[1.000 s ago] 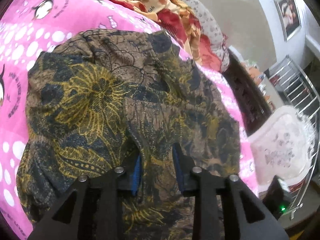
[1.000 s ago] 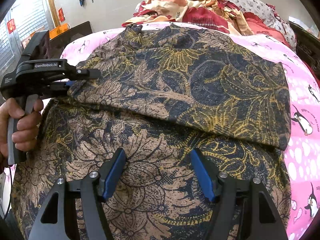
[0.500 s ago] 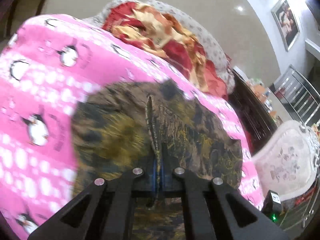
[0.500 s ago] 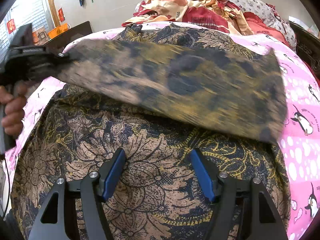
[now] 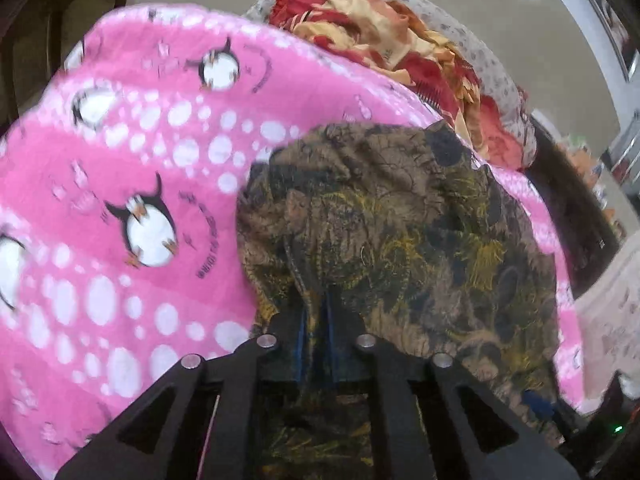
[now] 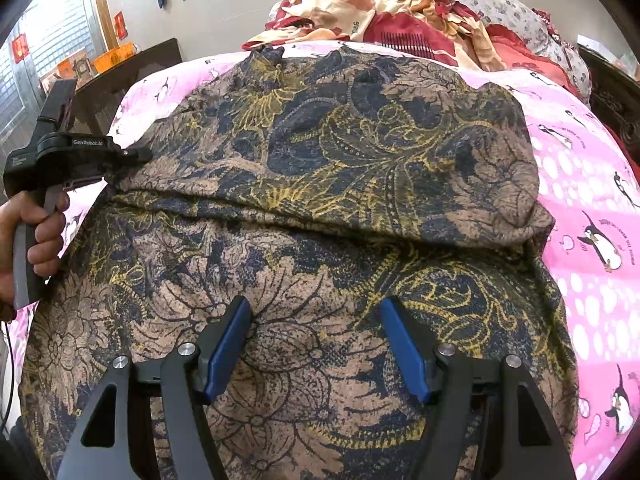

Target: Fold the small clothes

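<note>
A brown, navy and yellow floral-print garment lies spread over a pink penguin-print blanket on the bed, filling most of the right wrist view. Its far part is doubled back toward the camera, so a thick fold runs across the middle of the frame from left to right.

At the left edge of that view a hand grips the handle of the left gripper, whose fingers are at the left end of the fold. In the left wrist view the left gripper sits at the bottom centre, its blue pads only slightly apart and opening, with a ridge of the printed cloth pinched between them and bunching up ahead.

The right gripper occupies the bottom of its own view, its blue-padded fingers spread wide over the flat near part of the garment, closed on nothing.

A heap of red and cream bedding sits against a grey flowered pillow at the top of both views.
</note>
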Tool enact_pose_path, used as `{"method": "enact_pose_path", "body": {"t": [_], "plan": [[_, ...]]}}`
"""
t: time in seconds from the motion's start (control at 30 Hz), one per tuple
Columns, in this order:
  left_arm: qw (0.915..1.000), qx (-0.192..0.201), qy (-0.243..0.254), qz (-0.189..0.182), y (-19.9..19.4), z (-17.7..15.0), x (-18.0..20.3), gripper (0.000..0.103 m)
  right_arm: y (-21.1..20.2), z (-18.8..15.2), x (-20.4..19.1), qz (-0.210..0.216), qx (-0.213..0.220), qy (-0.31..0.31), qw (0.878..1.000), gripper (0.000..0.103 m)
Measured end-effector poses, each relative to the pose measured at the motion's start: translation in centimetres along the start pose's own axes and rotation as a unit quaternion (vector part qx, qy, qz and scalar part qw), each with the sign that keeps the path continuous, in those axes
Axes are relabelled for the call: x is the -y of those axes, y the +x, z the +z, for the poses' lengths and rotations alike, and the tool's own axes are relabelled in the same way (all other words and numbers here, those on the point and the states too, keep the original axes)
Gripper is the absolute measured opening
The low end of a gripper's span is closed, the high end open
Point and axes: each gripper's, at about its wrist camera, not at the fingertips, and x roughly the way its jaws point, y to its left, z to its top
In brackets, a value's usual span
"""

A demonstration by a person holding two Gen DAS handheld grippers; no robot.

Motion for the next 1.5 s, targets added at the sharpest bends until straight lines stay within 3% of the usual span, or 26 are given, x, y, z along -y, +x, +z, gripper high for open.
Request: {"method": "enact_pose_path", "body": {"t": [0.17,0.23,0.27,0.3,0.4,0.47,0.53,0.57,0.63,0.77,0.87,0.93,1.03,1.1,1.23,1.3,1.43,1.5], "plan": [[0.9935,0.101,0.016,0.049,-5.2,0.7,1.1,0.062,-5.4,0.1,5.5,-0.009,0.093,0.091,0.991,0.067],[0.9936,0.104,0.021,0.04,-4.9,0.9,2.5,0.063,-6.2,1.5,7.9,-0.006,0.11,0.118,0.987,0.045],[0.9942,0.097,0.029,0.036,-4.2,1.1,3.2,0.063,-6.1,2.2,8.2,-0.014,0.105,0.118,0.987,0.025],[0.9948,0.088,0.037,0.035,-3.3,1.1,4.0,0.063,-5.9,3.2,8.1,-0.013,0.1,0.102,0.99,0.014],[0.9952,0.071,0.053,0.04,-0.1,0.8,6.0,0.063,-3.3,6.1,6.0,-0.026,0.066,0.016,0.997,0.013],[0.9954,0.051,0.052,0.062,2.0,0.4,6.2,0.063,-0.5,6.4,6.9,-0.068,0.029,-0.011,0.997,0.013],[0.9933,0.028,0.061,0.093,4.1,-0.4,5.3,0.062,2.0,4.8,10.1,-0.101,-0.037,0.02,0.994,0.008],[0.9927,0.034,0.074,0.089,4.4,-1.0,5.1,0.062,1.3,3.7,11.9,-0.071,-0.014,0.054,0.996,0.006],[0.9911,0.045,0.087,0.09,4.1,-1.6,5.3,0.062,0.6,2.7,13.2,-0.06,-0.019,0.082,0.995,0.004],[0.9913,0.046,0.085,0.089,4.1,-1.7,5.3,0.062,0.5,2.5,12.8,-0.085,-0.045,0.053,0.994,0.004],[0.9921,0.049,0.08,0.083,3.9,-1.6,5.2,0.062,0.0,3.7,13.2,-0.083,-0.083,0.084,0.99,0.004],[0.9918,0.048,0.08,0.087,4.1,-1.6,5.1,0.063,-1.5,5.9,13.6,-0.095,-0.046,0.114,0.988,0.011],[0.9901,0.047,0.087,0.1,4.6,-1.6,5.7,0.064,-2.0,9.7,13.1,-0.06,0.025,0.128,0.99,0.011],[0.9901,0.047,0.086,0.1,4.6,-1.5,5.7,0.064,0.1,11.2,12.6,-0.058,0.027,0.12,0.991,0.011],[0.9911,0.047,0.081,0.095,4.8,-1.3,5.5,0.064,7.1,11.5,15.2,-0.115,-0.025,0.132,0.984,0.014],[0.9906,0.047,0.083,0.098,4.9,-1.3,5.7,0.064,7.0,10.7,15.9,-0.106,-0.003,0.141,0.984,0.013],[0.9904,0.047,0.083,0.1,5.0,-1.2,5.6,0.065,6.6,11.4,14.3,-0.15,-0.031,0.101,0.983,0.013],[0.9906,0.047,0.082,0.099,5.0,-1.1,5.6,0.065,5.3,12.2,12.9,-0.173,-0.02,0.091,0.98,0.015]]}}
